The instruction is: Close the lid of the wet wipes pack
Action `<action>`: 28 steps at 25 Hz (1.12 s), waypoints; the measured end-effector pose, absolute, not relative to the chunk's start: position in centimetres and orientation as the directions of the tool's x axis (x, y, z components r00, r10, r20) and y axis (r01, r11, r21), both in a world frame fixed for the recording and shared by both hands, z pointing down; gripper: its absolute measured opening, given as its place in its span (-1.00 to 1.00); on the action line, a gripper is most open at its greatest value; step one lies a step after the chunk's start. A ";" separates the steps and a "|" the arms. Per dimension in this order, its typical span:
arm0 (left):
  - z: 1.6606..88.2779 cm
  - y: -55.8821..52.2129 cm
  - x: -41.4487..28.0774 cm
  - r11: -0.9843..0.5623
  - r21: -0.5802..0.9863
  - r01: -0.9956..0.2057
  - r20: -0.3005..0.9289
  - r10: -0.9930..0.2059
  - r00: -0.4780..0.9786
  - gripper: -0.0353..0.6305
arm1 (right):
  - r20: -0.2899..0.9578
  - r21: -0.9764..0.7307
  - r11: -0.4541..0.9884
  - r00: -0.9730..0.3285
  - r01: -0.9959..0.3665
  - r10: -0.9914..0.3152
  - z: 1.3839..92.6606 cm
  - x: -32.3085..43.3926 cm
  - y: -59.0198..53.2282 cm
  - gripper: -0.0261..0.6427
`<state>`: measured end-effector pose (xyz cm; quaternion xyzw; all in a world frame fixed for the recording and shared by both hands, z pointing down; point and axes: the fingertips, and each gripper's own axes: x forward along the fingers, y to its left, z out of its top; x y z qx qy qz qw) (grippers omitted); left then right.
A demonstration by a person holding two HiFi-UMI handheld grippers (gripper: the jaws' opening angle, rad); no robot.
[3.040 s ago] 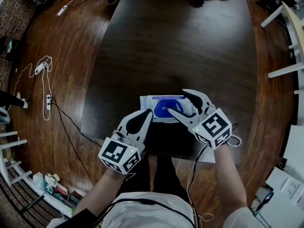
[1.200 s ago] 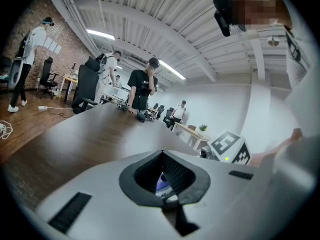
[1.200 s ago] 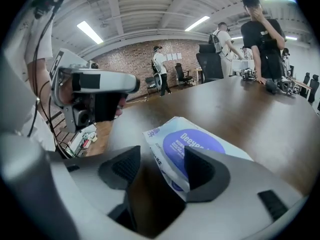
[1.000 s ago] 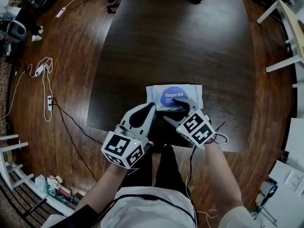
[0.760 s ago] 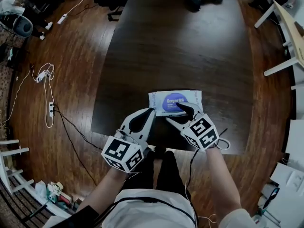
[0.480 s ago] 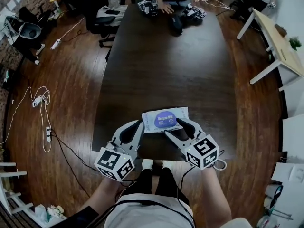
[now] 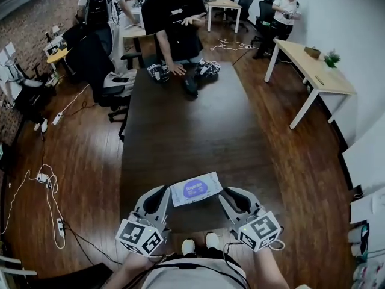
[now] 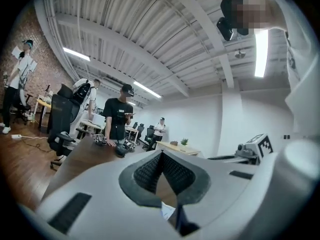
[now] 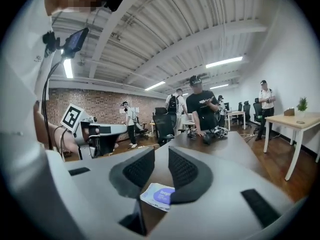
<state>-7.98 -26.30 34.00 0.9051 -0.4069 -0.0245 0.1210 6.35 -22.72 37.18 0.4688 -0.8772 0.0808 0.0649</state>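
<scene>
Wipes pack [image 7: 182,193] is seen lying flat on the table [image 7: 186,119], close to the near edge, between the two grippers and touched by neither. Its blue lid [image 7: 197,189] faces up and is judged to be down already, though the latch cannot be checked from here.

The pack is taken to be a light, soft pouch that would dent under pressure and slide on the polished wood. Only the lid is likely to be stiff. Pressure is best put on the lid's free edge, with one end of the pouch steadied.

The left gripper [image 7: 164,191] is held with its jaws pressed together at the tips, and nothing is caught between them. The right gripper [image 7: 226,193] has just been closing. A narrow gap is left between its jaws and nothing is gripped; the pack is seen lower down, beyond them.

At the far end of the table, dark gear [image 7: 191,86] is laid out beside a standing person [image 7: 177,17]. A chair [image 7: 114,83] is placed at the left and a pale desk [image 7: 313,65] at the right. Nothing is seen between grippers and pack.
</scene>
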 end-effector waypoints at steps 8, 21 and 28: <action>34.1 -23.0 -6.2 -0.722 0.242 -0.648 0.047 -0.659 0.751 -0.89 | 0.138 -0.114 0.439 -0.452 -0.891 -0.881 35.9 7.7 -18.9 -0.90; 33.1 -13.9 -4.9 -0.707 0.232 -0.668 0.020 -0.683 0.730 -0.89 | 0.088 -0.101 0.489 -0.497 -0.866 -0.863 33.7 6.7 -8.5 -0.90; 33.6 -2.3 -5.2 -0.624 0.241 -0.744 0.012 -0.764 0.645 -0.89 | 0.086 -0.120 0.500 -0.511 -0.858 -0.855 34.5 8.2 1.8 -0.90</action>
